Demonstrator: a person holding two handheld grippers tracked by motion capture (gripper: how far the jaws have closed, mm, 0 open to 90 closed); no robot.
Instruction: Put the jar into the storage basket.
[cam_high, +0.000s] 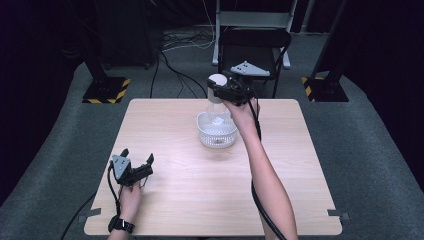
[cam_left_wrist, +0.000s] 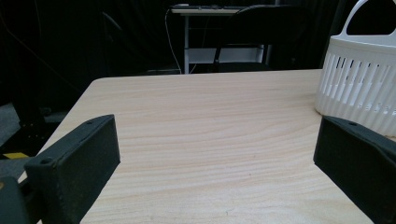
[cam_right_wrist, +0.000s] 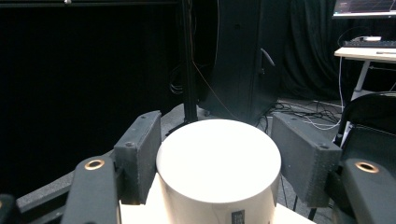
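A clear bottle (cam_high: 215, 103) with a white round cap (cam_high: 217, 79) stands upright with its base in a white slotted basket (cam_high: 201, 128) at the table's far middle. My right gripper (cam_high: 216, 86) is shut on the cap from the right. In the right gripper view the cap (cam_right_wrist: 218, 158) sits between the two jaws, touching both pads (cam_right_wrist: 140, 149). A small white thing (cam_high: 219, 121) lies inside the basket. My left gripper (cam_high: 137, 155) rests open near the table's front left, holding nothing. Its own view shows the jaws wide apart and the basket (cam_left_wrist: 359, 79) at right.
The light wooden table (cam_high: 200, 190) is bare around the basket. A black chair (cam_high: 255, 45) stands behind the far edge. Two stands with yellow-black striped bases (cam_high: 106, 90) (cam_high: 325, 87) flank the far corners, with cables on the floor between them.
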